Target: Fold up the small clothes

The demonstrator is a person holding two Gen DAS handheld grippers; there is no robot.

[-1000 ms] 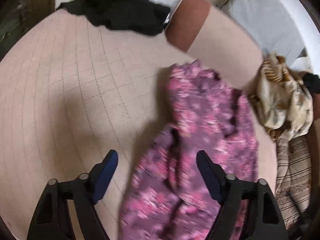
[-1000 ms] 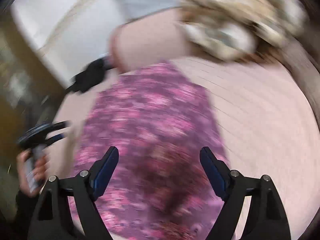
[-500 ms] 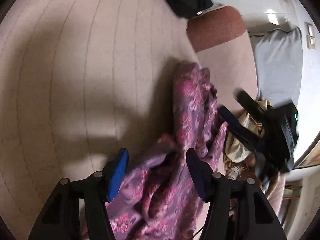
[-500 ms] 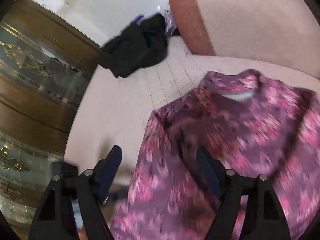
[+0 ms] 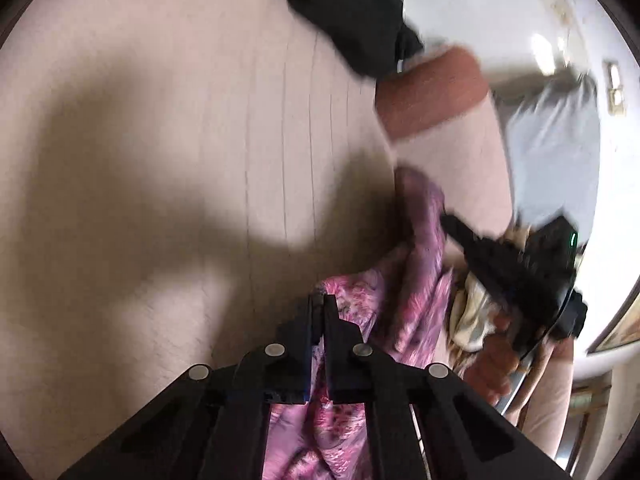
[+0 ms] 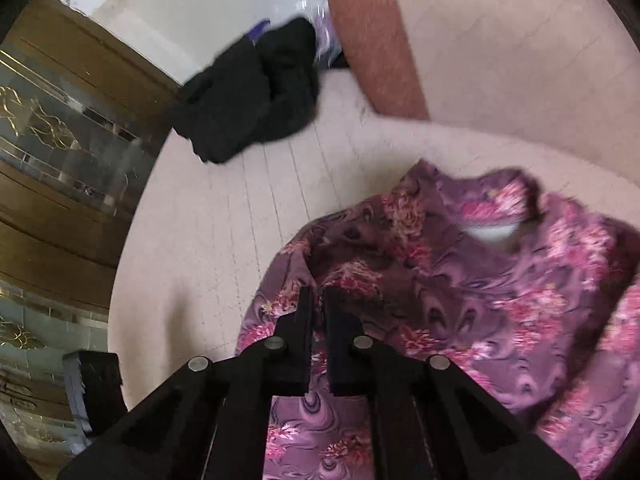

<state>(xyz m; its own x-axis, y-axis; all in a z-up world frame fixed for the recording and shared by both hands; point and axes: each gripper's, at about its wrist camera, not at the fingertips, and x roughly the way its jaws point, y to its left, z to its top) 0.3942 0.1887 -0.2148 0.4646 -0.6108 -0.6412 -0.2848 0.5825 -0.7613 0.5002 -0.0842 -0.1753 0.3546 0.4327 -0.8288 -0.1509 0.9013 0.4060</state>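
The left gripper (image 5: 319, 300) is clenched on a fold of the purple floral garment (image 5: 404, 280), its two fingers pressed together with the cloth's edge between them. The right gripper (image 6: 316, 296) is likewise clamped on the same garment (image 6: 480, 300), near one side of it below the collar. The garment lies bunched on a pale pink quilted bed surface (image 5: 180, 160) stitched with thin lines; in the right wrist view its collar and a white label face up, and the cloth spreads toward the right edge of the picture.

A black heap of clothing (image 6: 256, 108) sits well apart from the garment at the far edge of the bed (image 6: 200, 240), beside a rust-coloured bolster end (image 6: 372, 40). In the left wrist view the same black heap (image 5: 352, 12) lies at the top, touching the bolster (image 5: 432, 92). A cream and tan patterned cloth (image 5: 472, 316) is crumpled just beyond the purple garment, partly hidden by the right gripper's dark body (image 5: 520, 272) and the hand holding it. A light grey cloth (image 5: 556, 148) hangs further back against a white wall (image 5: 500, 8). Dark shadows fall across the bed. On the left of the right wrist view stands a wooden door with patterned glass panels (image 6: 52, 152).
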